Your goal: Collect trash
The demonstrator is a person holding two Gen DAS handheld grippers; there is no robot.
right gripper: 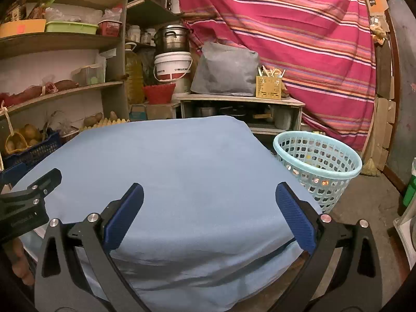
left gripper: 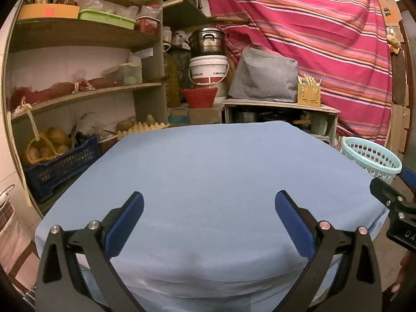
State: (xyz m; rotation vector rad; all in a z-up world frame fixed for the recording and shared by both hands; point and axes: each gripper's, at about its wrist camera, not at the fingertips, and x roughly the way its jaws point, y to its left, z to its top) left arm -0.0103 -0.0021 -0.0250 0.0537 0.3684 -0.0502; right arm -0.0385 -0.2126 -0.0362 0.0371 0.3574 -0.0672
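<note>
1. Left gripper (left gripper: pixel 209 217) and right gripper (right gripper: pixel 209 214): jaws spread wide, nothing held.
2. No trash visible on blue-clothed table (right gripper: pixel 169 161); some apparently inside teal basket (right gripper: pixel 318 167) beside it.
3. Judged complete; next calls for checking for leftovers.

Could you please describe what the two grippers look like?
Both match: the left gripper and the right gripper have black angular frames with triangular cut-outs, silver round bolts and blue ribbed pads. White lettering, too small to read, marks each body. No cables or sleeves show.
</note>
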